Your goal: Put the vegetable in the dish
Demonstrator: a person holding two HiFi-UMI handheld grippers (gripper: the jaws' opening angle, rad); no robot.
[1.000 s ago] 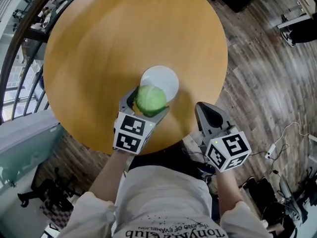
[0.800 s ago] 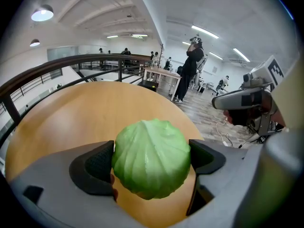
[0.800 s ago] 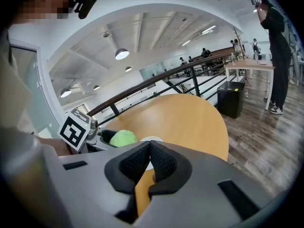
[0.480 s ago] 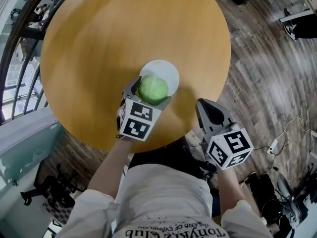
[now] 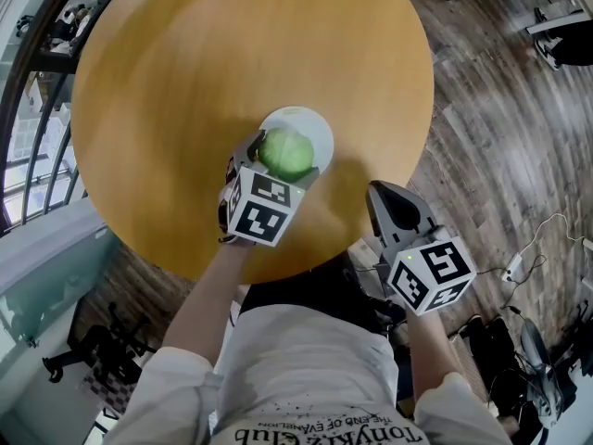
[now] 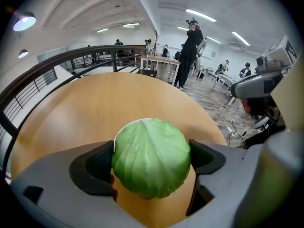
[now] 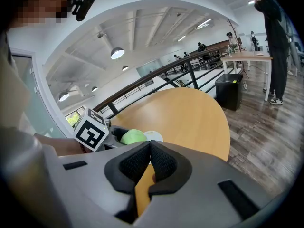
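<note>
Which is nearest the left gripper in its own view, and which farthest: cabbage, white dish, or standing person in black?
1. Cabbage, held between the jaws.
2. White dish, just behind the cabbage.
3. Person in black, beyond the table.

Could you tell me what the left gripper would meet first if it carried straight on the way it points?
Probably the white dish: it lies just beyond the cabbage held between the left gripper's jaws, though height above it is unclear.
</note>
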